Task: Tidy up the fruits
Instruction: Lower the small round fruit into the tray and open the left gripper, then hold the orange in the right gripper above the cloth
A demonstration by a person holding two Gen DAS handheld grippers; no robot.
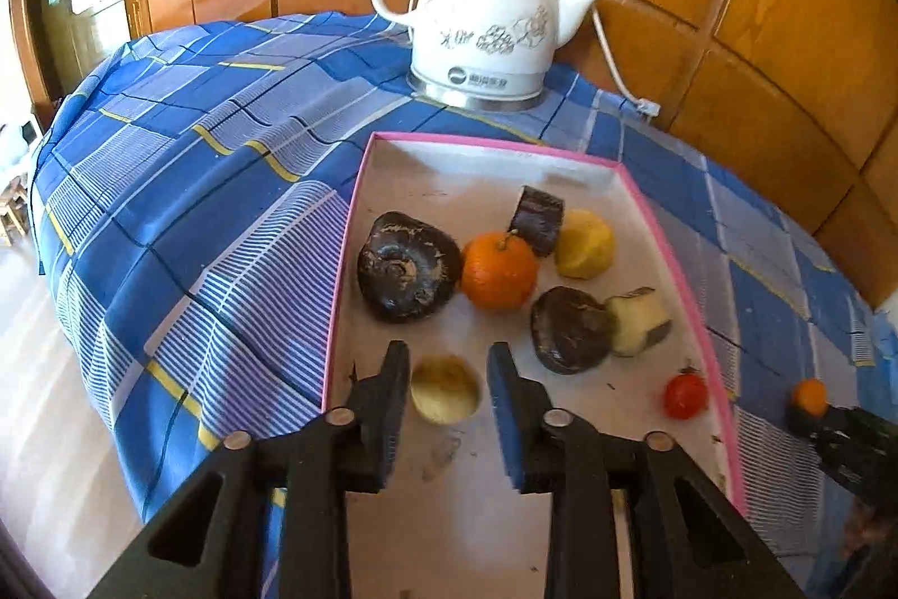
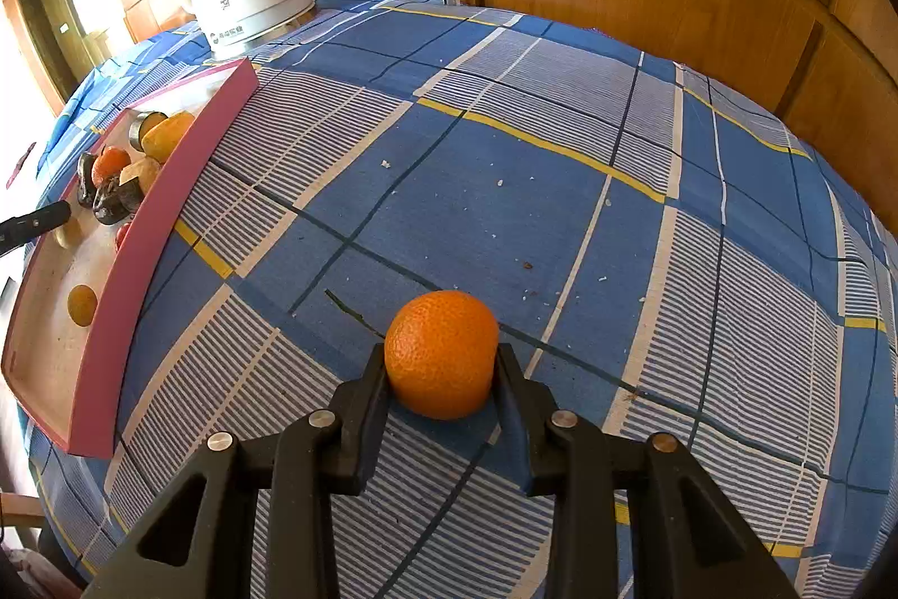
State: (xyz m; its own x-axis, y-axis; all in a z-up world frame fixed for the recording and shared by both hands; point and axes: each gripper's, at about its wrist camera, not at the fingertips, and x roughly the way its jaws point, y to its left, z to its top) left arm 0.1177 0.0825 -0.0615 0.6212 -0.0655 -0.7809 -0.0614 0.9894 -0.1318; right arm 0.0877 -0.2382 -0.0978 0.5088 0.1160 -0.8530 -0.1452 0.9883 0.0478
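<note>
The right gripper [image 2: 440, 377] is clamped on a round orange mandarin [image 2: 441, 353] over the blue checked desk cloth [image 2: 505, 183], so it could roll away if dropped short of the pink-rimmed white tray [image 1: 634, 183], where the left gripper [image 1: 448, 399] straddles, jaws apart, a small pale yellow fruit [image 1: 444, 388].

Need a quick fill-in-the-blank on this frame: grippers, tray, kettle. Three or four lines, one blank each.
1. The right gripper is shut on an ____ outside the tray.
2. The tray holding the fruit has a rim coloured ____.
3. The left gripper hangs over the tray with its jaws open around a small ____ piece of fruit.
4. The white kettle stands on the ____ checked tablecloth.

Missing words: orange; pink; yellow; blue
</note>
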